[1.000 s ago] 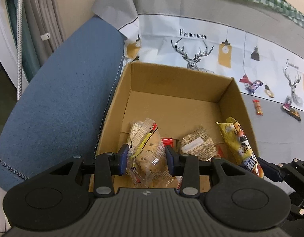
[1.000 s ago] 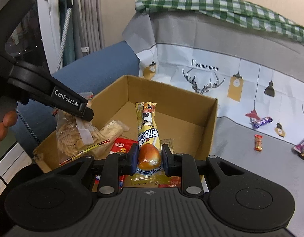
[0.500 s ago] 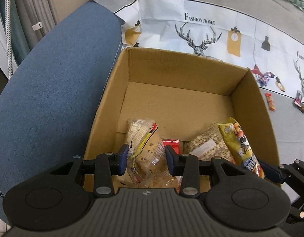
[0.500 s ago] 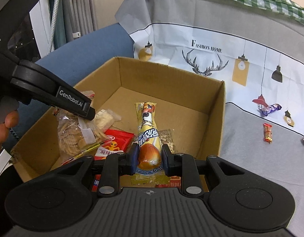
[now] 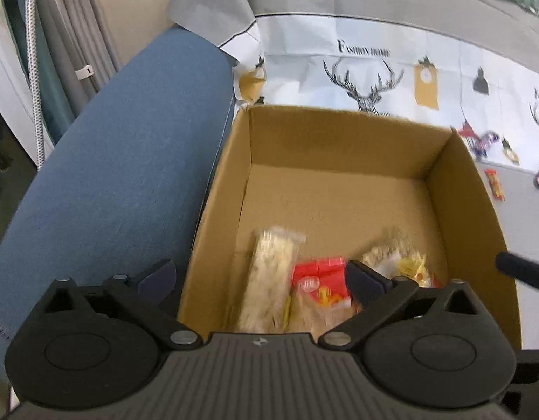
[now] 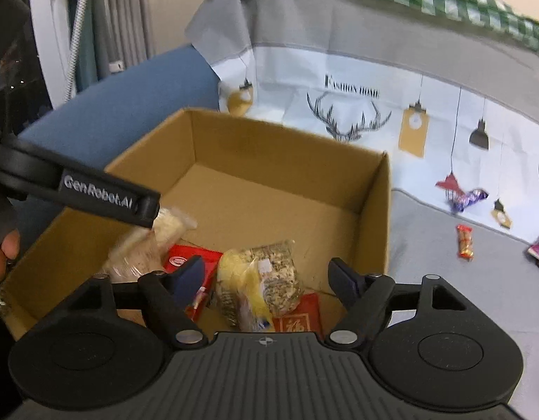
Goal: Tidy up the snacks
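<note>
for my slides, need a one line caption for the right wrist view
Right gripper, jaws just opened, hangs over a yellow snack pack dropped in the cardboard box.

Left gripper [image 5: 260, 274] and right gripper [image 6: 265, 274] tilt downward, jaws just opened wide, gripping nothing.

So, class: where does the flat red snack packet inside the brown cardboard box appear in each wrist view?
Left wrist view: the flat red snack packet lies low in the centre, left of the right finger.
Right wrist view: it sits lower left, behind the left finger.
Shared landmark: the brown cardboard box under the deer print.
</note>
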